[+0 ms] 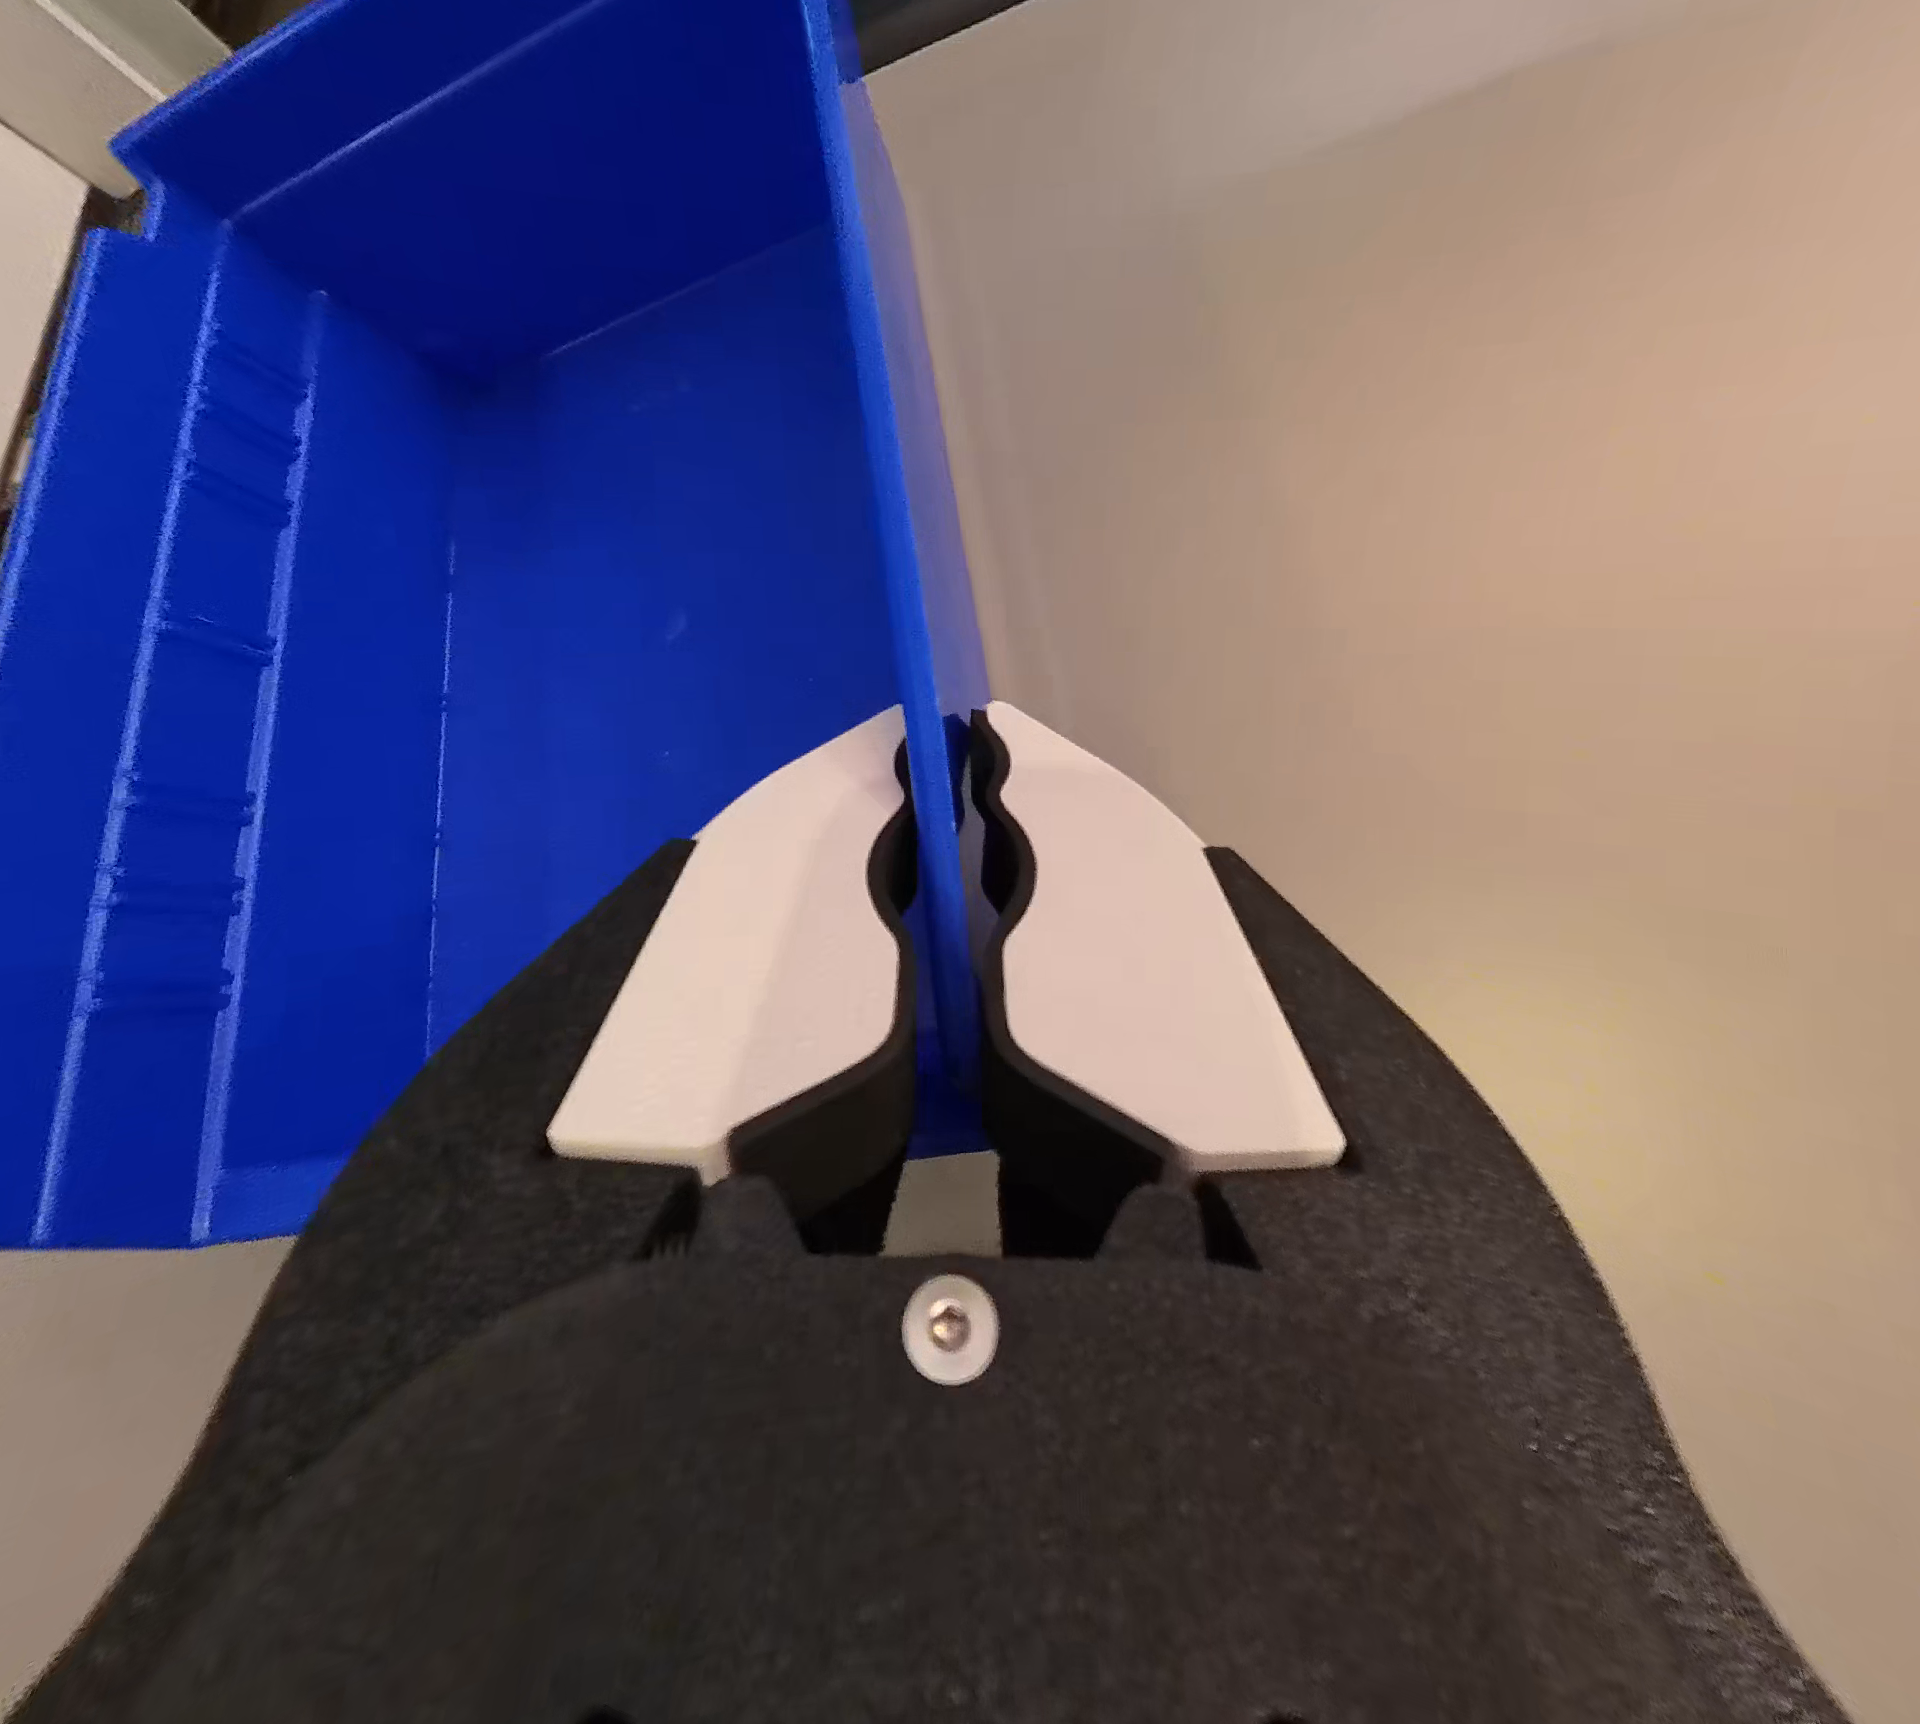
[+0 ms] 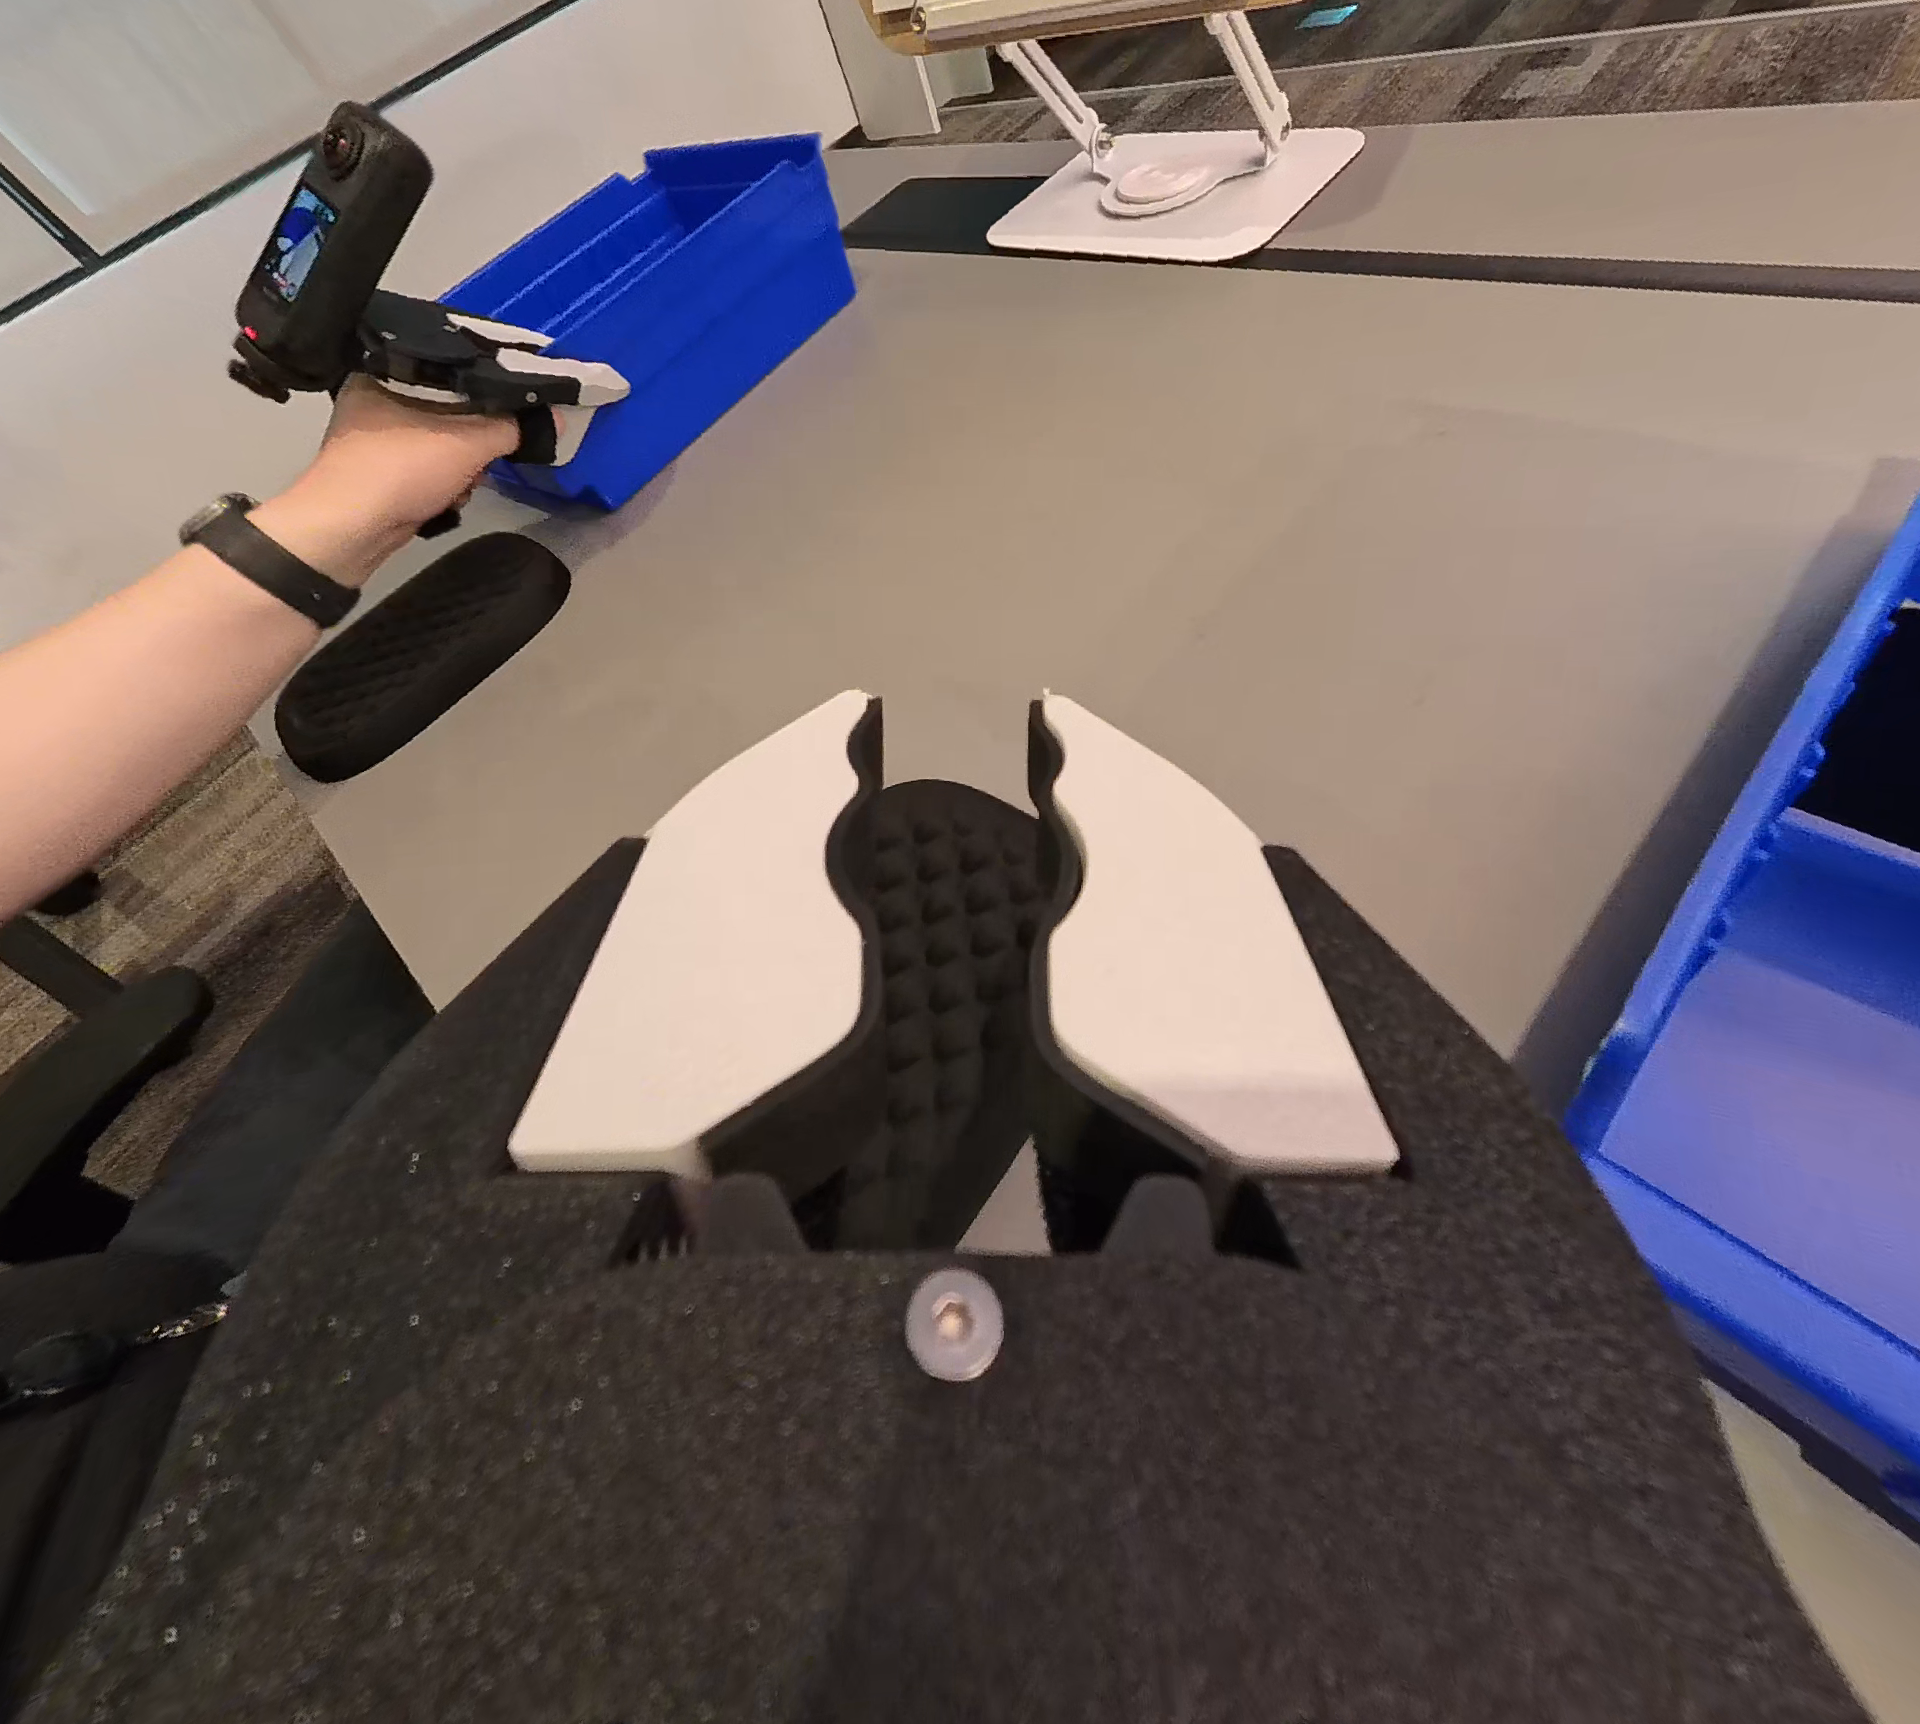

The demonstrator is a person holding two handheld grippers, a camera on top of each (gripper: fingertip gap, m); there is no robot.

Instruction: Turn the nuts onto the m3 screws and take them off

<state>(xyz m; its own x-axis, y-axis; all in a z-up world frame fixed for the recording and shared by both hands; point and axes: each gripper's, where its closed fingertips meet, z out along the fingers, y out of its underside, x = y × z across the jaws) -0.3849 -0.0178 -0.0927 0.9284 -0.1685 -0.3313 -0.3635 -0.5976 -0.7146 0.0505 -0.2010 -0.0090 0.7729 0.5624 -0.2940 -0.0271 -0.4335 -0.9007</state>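
I have the left gripper (image 1: 940, 724) closed on the side wall of the blue bin (image 1: 582, 594), one of its fingers (image 1: 790, 926) inside the wall and the other outside, the dark pads seated against the thin plastic on both faces. The right wrist view confirms it: the left gripper (image 2: 613, 386) meets the bin (image 2: 707, 303) at its near corner, just above the person's hand (image 2: 416, 469). The bin stands on the grey bench (image 2: 1195, 479), beside the bench's left edge and well apart from the white stand (image 2: 1174, 209) at the far side, which carries a printed board. I judge the bin light and stiff: moulded plastic, empty as far as I can see, with a smooth wall that may slip under a thin pinch. The wall rim is the sensible hold; a corner hold of this kind will let the bin swing or tilt if lifted. The right gripper (image 2: 956, 708) stands part open over bare bench, with nothing between its fingers (image 2: 1143, 926); the dimpled black surface behind them appears to belong to the gripper. A second blue bin (image 2: 1766, 999) stands at the bench's right side, nearest to the right gripper. A black ribbed oval pad (image 2: 416, 656) lies just beside the first bin.
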